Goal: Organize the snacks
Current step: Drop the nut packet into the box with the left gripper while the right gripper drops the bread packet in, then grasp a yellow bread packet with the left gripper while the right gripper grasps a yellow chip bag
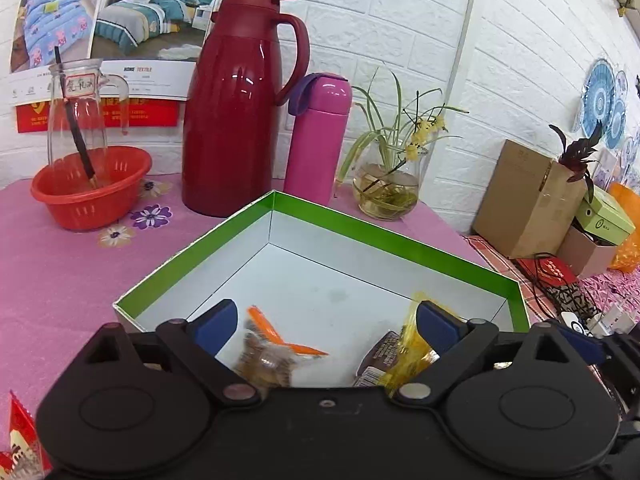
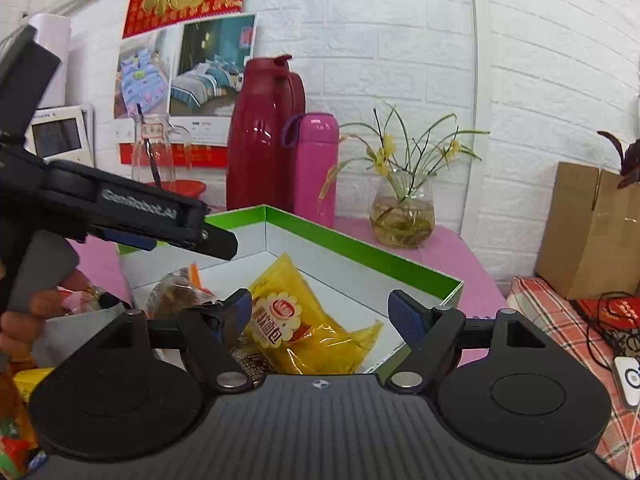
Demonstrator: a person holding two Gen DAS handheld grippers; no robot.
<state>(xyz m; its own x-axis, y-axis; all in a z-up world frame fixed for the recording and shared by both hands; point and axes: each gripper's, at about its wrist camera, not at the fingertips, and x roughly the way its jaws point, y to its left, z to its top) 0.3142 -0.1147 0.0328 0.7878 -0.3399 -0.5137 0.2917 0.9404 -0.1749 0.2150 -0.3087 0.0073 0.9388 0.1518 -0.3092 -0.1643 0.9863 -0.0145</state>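
A green-rimmed white box (image 1: 392, 246) (image 2: 360, 250) sits on the pink table. Inside lie a clear-wrapped brown snack with orange ends (image 1: 268, 350) (image 2: 176, 292), a yellow bread packet (image 1: 412, 346) (image 2: 296, 320) and a dark brown packet (image 1: 378, 356) (image 2: 256, 360). My left gripper (image 1: 324, 320) is open above the box's near side, with the brown snack loose just below its jaws. It also shows in the right wrist view (image 2: 192, 236), over the box's left edge. My right gripper (image 2: 326, 312) is open and empty above the yellow packet. A red snack packet (image 1: 22, 440) lies outside at bottom left.
Behind the box stand a red jug (image 1: 240, 112), a pink flask (image 1: 320, 136), a plant in a glass vase (image 1: 386, 188), and a red basket (image 1: 90, 188) holding a glass bottle. Cardboard boxes (image 1: 528, 200) and cables lie to the right. More snack packets (image 2: 18, 420) lie at left.
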